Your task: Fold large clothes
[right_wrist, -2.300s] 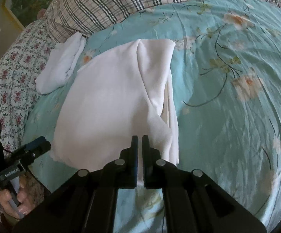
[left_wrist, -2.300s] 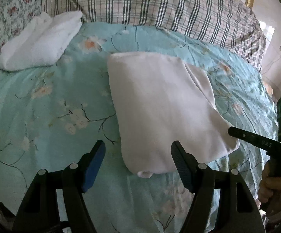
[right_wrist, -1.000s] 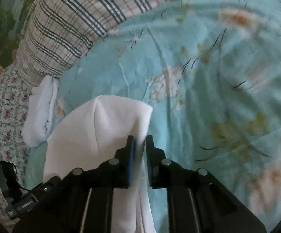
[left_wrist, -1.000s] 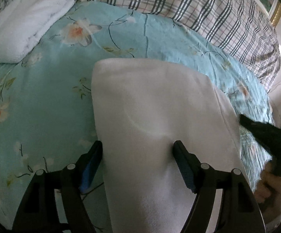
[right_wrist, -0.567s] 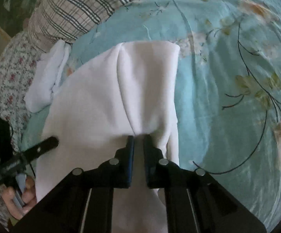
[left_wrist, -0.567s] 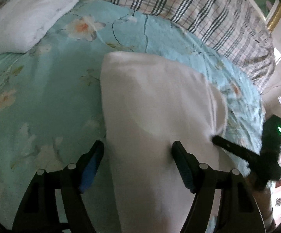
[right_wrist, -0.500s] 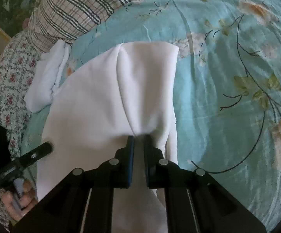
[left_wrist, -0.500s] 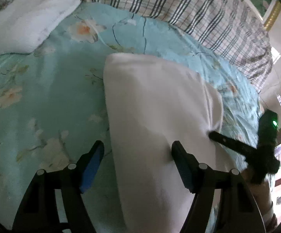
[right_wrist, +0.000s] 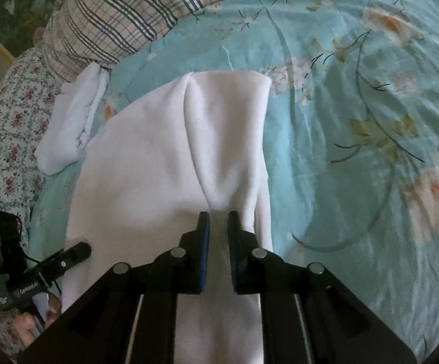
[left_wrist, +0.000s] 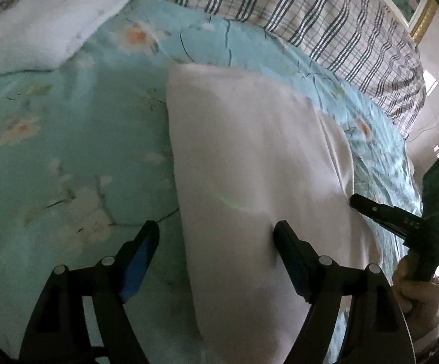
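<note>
Right tongs (right_wrist: 218, 221) seemingly pinching white garment (right_wrist: 171, 157).

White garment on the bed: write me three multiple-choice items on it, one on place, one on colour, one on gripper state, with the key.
1. Where does the small folded white bundle lie from the white garment, seen by the right wrist camera?
A. left of it
B. on top of it
C. right of it

2. What colour is the bedspread?
A. red
B. teal with flowers
C. black

3. How is the right gripper?
A. wide open over bare bedspread
B. out of view
C. closed on the garment

Key: 1 A, it sits by the plaid pillow; 2 B, blossoms show; 3 C, cloth is pinched between its nearly closed fingers.
</note>
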Available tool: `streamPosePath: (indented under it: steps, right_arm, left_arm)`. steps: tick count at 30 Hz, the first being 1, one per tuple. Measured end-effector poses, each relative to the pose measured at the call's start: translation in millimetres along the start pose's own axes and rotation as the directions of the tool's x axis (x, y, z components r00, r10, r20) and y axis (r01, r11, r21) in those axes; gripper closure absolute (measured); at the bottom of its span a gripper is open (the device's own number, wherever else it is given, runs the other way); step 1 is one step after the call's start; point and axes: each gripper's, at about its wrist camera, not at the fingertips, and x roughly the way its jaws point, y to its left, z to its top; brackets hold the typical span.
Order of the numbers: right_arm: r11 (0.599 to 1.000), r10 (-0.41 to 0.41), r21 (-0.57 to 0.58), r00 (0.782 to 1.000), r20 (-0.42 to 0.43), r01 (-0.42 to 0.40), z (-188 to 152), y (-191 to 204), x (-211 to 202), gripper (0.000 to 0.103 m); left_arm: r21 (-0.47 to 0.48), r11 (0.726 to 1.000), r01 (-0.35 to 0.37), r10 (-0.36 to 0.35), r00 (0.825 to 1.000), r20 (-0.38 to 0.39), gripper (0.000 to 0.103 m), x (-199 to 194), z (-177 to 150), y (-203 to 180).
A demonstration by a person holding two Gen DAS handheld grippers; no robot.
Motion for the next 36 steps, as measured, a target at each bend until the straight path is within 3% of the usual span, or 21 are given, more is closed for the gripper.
streamPosePath:
  steps: [3, 7, 11, 16, 24, 28, 30, 32, 34, 36]
  right_arm:
    - [1.000, 0.006, -0.022, 1.000, 0.011, -0.006, -11.7, 5.7, -17.4, 0.085]
    - [0.998, 0.018, -0.054, 1.000, 0.020, -0.017, -32.2, 11.7, -40.0, 0.059]
    - [0.993, -0.001, -0.114, 1.000, 0.022, 0.004, -56.9, 18.2, -57.8, 0.049]
    - [0.978, -0.048, -0.201, 0.999, 0.022, 0.052, -87.4, 26.4, -72.8, 0.032]
    - [0.967, -0.081, -0.246, 0.996, -0.031, 0.071, -125.9, 28.7, -80.2, 0.026]
    - [0.960, -0.061, -0.273, 0.998, -0.014, 0.055, -132.6, 39.2, -100.9, 0.023]
    - [0.955, -0.045, -0.293, 0.999, 0.020, 0.049, -132.1, 44.6, -115.3, 0.020]
    - [0.954, -0.032, -0.298, 0.999, 0.042, 0.043, -131.8, 46.9, -124.0, 0.013]
    - [0.955, -0.029, -0.294, 0.998, 0.047, 0.042, -133.2, 44.2, -124.8, 0.000]
    - [0.959, -0.037, -0.281, 0.999, 0.034, 0.045, -137.5, 40.0, -120.0, 0.000]
  left_arm:
    - [-0.022, 1.000, -0.011, 0.011, 1.000, 0.009, 0.021, -20.3, -8.0, 0.9]
    - [-0.016, 0.998, -0.064, 0.064, 0.998, 0.008, 0.019, -43.8, -25.5, 1.0]
    - [0.041, 0.992, -0.122, 0.122, 0.992, 0.013, 0.019, -60.3, -51.9, -7.2]
    - [0.152, 0.961, -0.231, 0.230, 0.973, 0.024, 0.018, -75.2, -94.9, -21.1]
    - [0.308, 0.895, -0.324, 0.325, 0.944, 0.049, 0.018, -75.8, -124.6, -50.1]
    - [0.364, 0.854, -0.372, 0.349, 0.928, 0.130, 0.018, -102.4, -124.9, -67.9]
    - [0.367, 0.854, -0.370, 0.339, 0.929, 0.148, 0.014, -113.1, -123.9, -72.2]
    - [0.363, 0.859, -0.362, 0.330, 0.932, 0.148, 0.003, -116.2, -122.1, -72.1]
    - [0.347, 0.863, -0.367, 0.337, 0.930, 0.146, 0.001, -114.2, -123.8, -70.2]
    - [0.342, 0.861, -0.375, 0.356, 0.927, 0.121, 0.001, -105.8, -123.5, -67.6]
